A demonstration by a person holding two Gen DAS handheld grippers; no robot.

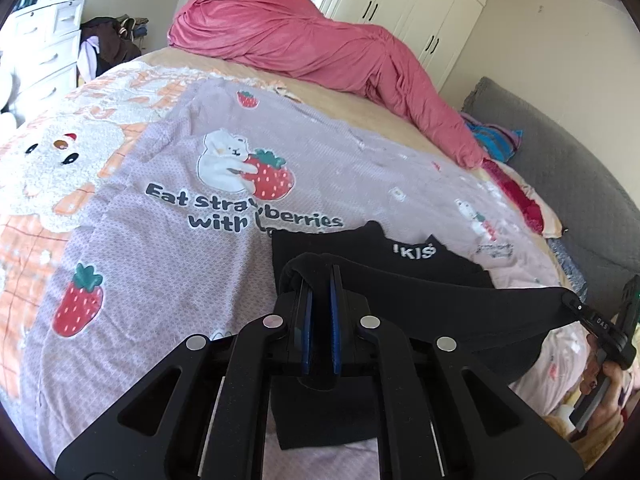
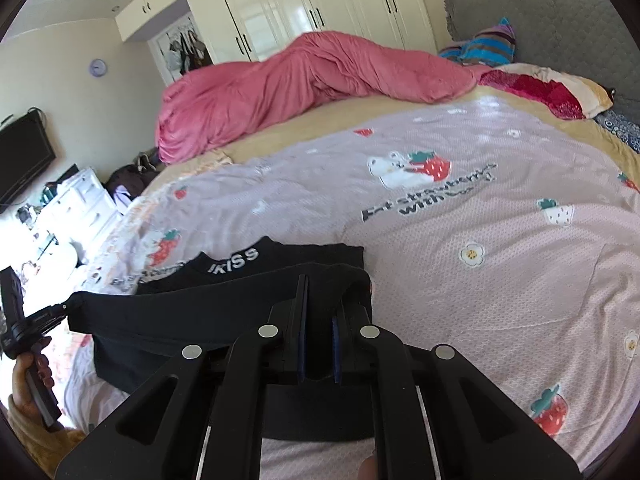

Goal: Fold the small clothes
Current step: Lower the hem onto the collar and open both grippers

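Observation:
A small black garment with white "KISS" lettering at the neck lies on the strawberry bedspread. It also shows in the right wrist view. My left gripper is shut on one lifted edge of it. My right gripper is shut on the opposite lifted edge. The fabric hangs stretched between the two grippers, with the neck part still flat on the bed beyond. The right gripper also shows at the right edge of the left wrist view. The left gripper shows at the left edge of the right wrist view.
A bunched pink duvet lies across the far side of the bed. A grey headboard and pillows stand at one end. White drawers stand at the other end, and wardrobes line the far wall.

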